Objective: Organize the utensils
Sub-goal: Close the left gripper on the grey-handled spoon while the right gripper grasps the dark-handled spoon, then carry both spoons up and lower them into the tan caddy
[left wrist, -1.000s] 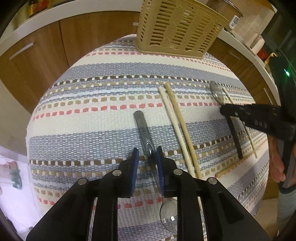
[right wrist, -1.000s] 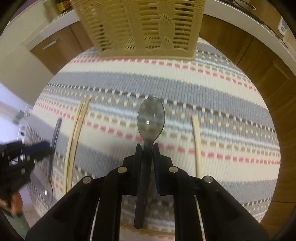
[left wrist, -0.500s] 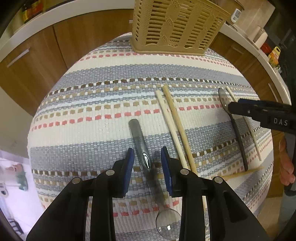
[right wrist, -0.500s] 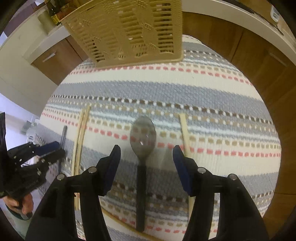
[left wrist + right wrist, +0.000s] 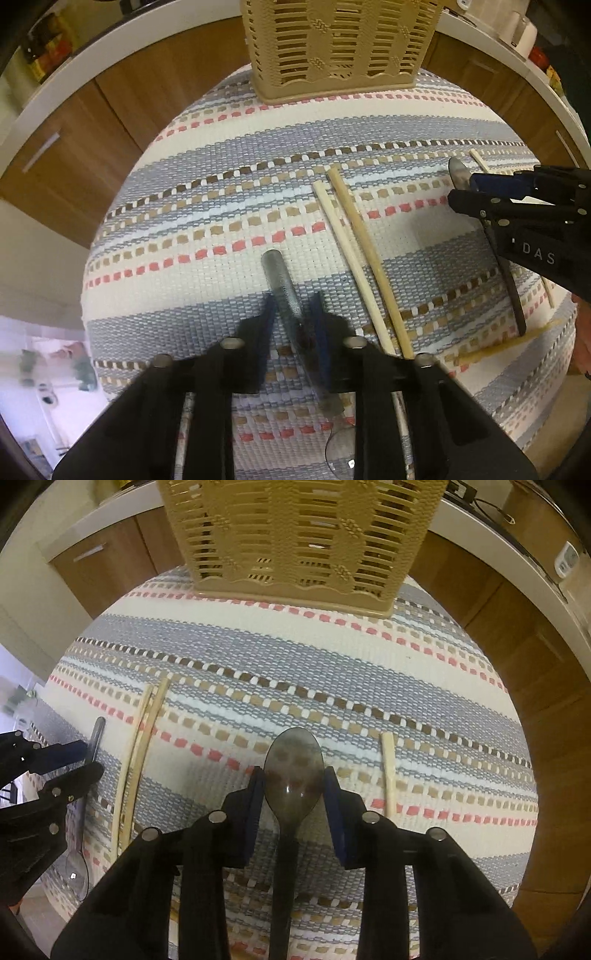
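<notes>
Left gripper (image 5: 291,314) jaws closing around steel spoon (image 5: 282,284) handle. Right gripper (image 5: 294,794) jaws closing, flanking dark spoon (image 5: 293,771) bowl; beige basket (image 5: 295,535) at 12 o'clock.

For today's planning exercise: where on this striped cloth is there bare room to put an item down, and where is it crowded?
Free: the wide band of cloth between the basket and the utensil tips, and the stretch left of the steel spoon. Crowded: around the paired chopsticks, the dark spoon and single chopstick.

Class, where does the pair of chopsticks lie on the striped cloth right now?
In the left wrist view the pair of chopsticks lies side by side on the striped cloth, just right of the silver spoon, with the beige basket beyond.
</notes>
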{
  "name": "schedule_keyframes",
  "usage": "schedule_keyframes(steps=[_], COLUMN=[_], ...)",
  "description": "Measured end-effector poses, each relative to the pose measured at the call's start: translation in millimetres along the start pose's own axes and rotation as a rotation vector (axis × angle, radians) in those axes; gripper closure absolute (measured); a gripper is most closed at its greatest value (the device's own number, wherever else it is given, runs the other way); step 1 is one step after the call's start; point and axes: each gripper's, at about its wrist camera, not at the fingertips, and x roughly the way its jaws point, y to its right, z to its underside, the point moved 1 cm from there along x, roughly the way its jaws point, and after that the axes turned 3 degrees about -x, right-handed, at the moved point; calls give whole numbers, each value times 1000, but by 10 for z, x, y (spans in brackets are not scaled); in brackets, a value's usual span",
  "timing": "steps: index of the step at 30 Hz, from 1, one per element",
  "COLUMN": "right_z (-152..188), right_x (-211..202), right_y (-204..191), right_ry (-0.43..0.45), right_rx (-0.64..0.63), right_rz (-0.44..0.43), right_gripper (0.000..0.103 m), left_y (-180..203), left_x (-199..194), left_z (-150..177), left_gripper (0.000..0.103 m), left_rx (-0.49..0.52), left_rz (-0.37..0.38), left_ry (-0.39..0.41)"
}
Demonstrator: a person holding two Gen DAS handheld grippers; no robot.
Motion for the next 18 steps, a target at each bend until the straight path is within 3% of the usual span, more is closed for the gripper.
schedule_keyframes(steps=[4,8,18], right_z=[-9,15,109], right_x=[12,-71,-697], right_y=[-119,-99,-4], right_ry=[13,61,269], right_rx=[-3,4,11], right_rz=[0,-42,-110], right_gripper=[74,74,74], left_y=[5,-107,-236], left_x=[-23,-167,-938], left_z=[8,80,48], left_gripper=[93,93,93], left_rx=[-3,-49,-142], left_rz=[0,78,167], left_ry=[21,90,395])
